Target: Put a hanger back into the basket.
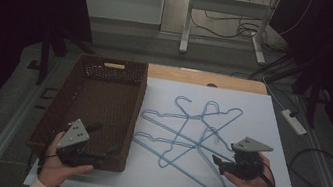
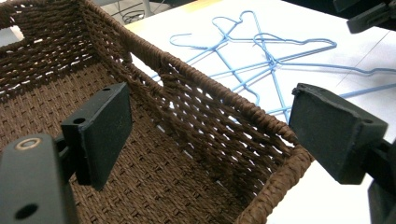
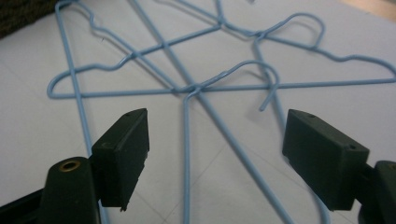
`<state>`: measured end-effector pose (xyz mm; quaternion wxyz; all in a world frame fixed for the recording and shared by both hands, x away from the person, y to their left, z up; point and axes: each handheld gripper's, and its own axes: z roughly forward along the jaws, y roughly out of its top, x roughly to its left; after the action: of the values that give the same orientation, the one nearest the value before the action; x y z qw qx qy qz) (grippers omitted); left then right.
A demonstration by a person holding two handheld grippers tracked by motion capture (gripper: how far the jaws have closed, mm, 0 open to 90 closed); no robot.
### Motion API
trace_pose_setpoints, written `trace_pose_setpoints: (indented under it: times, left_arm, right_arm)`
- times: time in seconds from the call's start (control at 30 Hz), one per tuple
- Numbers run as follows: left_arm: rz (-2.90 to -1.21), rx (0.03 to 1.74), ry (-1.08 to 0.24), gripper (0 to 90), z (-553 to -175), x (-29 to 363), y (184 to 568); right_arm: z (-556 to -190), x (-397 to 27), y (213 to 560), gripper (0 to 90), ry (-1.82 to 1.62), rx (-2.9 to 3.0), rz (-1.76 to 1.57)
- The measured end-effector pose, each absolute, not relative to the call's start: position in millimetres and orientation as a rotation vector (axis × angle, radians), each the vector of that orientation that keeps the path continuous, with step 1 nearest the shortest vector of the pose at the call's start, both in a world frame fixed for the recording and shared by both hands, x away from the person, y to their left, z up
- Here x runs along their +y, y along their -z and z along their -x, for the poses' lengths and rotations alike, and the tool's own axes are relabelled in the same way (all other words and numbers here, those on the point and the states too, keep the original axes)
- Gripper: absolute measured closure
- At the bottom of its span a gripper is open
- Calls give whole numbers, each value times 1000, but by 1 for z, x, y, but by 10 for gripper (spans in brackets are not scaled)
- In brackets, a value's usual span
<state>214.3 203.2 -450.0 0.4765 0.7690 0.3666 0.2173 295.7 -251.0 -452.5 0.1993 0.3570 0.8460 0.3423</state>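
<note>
Hangers [image 1: 188, 137]: thin wire, light-blue coating, smooth with a slight sheen. Basket [image 1: 96, 107]: dark brown woven fibre, rough, matt, open weave on the walls. Table [image 1: 252, 112]: pale sheet cover, smooth, matt; bare wood strip along the far edge. Gripper jaws: black plastic, matt, flat pads [image 3: 327, 158]. Top plates [image 1: 74, 134]: grey, dull finish.

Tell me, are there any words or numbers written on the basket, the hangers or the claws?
No text can be read anywhere.
Basket: plain brown weave, no label.
Blue wire hangers: bare wire, no tag.
Left claw and right claw: plain black pads with screw holes, no brand or number.
Grey plates on the claws: just holes, no writing.
</note>
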Motion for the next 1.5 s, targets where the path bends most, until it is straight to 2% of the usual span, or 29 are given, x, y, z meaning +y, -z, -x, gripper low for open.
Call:
trace_pose_setpoints:
  times: [0.3, 0.57, 0.73, 1.27, 1.33, 1.5]
  left_arm:
    - [-1879, 902, -528, 142, -215, 203, 451]
    - [-1884, 895, -524, 142, -215, 202, 451]
    - [-1884, 899, -525, 143, -215, 203, 452]
    - [-1888, 894, -525, 143, -215, 202, 452]
    - [-1889, 893, -526, 143, -215, 202, 452]
    - [-1891, 896, -527, 143, -215, 201, 452]
  right_arm:
    - [-309, -232, 458, 255, -846, 2445, -1007]
    - [-325, -211, 467, 307, -707, 2535, -1006]
    - [-335, -203, 476, 402, -621, 2587, -1014]
    - [-353, -194, 496, 538, -474, 2674, -1051]
    - [-356, -193, 498, 618, -476, 2701, -1069]
    - [-361, -191, 497, 719, -461, 2741, -1084]
